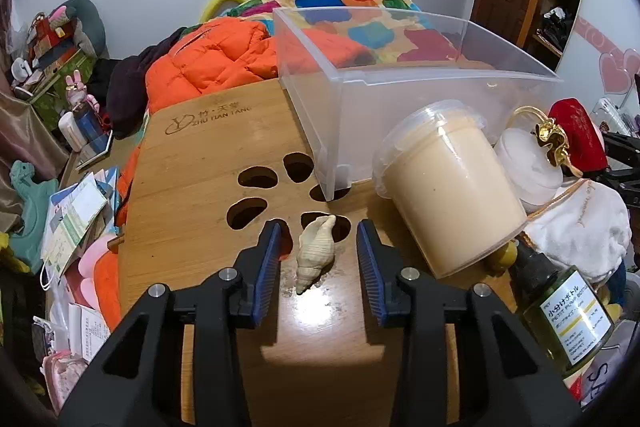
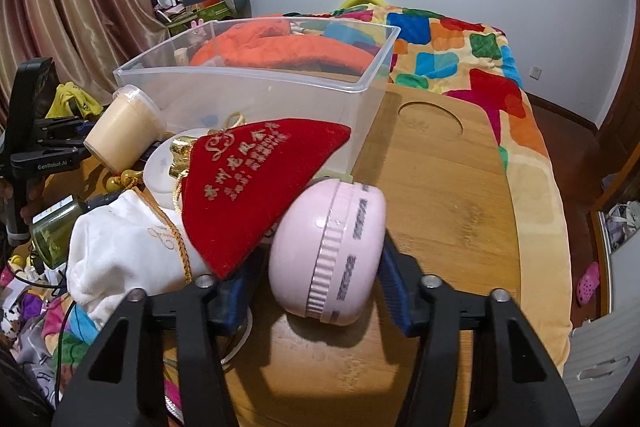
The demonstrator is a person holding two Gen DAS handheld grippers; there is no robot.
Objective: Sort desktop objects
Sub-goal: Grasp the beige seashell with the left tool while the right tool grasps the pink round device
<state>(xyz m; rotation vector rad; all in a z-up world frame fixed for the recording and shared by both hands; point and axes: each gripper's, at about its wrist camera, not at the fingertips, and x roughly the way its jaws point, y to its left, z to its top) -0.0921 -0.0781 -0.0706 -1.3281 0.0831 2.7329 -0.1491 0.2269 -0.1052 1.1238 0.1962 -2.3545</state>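
We take the clear plastic bin point(image 1: 400, 79) at the back of the bamboo counter point(image 1: 208, 163) as our landmark. In front of its near corner, a cream seashell point(image 1: 316, 253) lies on the counter, partly over one of the cut-out holes. Our left tool point(image 1: 318, 259) has its blue-padded fingers spread apart on either side of the seashell, neither one touching it. Just to the right of the bin's front wall, a tub of beige cream point(image 1: 448, 187) leans tilted, and a green pump bottle point(image 1: 560, 311) lies below it.

On the other side, our right tool point(image 2: 320, 287) is clamped on a pink round case point(image 2: 328, 251), which sits in front of the bin's near wall point(image 2: 248, 95). A red velvet pouch point(image 2: 248, 183) rests against that wall and overlaps the case, with a white cloth pouch point(image 2: 120, 247) beside it.
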